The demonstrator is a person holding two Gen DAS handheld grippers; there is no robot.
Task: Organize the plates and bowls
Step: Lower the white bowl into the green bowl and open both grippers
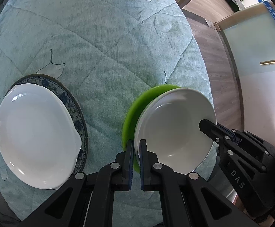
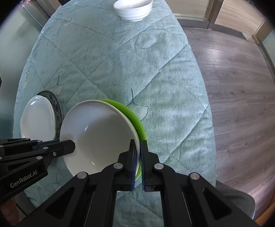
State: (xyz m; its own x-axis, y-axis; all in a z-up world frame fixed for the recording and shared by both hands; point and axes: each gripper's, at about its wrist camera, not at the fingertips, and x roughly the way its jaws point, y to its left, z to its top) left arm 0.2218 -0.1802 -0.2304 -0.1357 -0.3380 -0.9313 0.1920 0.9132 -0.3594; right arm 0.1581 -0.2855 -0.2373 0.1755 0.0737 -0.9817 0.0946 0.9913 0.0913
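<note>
Left tool (image 1: 136,151) pinching near-left rim of deep white ceramic bowl (image 1: 177,128); right tool (image 2: 139,151) pinching its opposite rim. Bowl sits in round green plate (image 1: 137,111) on teal quilted worktop (image 1: 103,43). Left of both tools: white oval dish (image 1: 35,134) on blue-patterned plate (image 1: 76,113). Far ahead: ribbed white bowl (image 2: 133,7).
</note>
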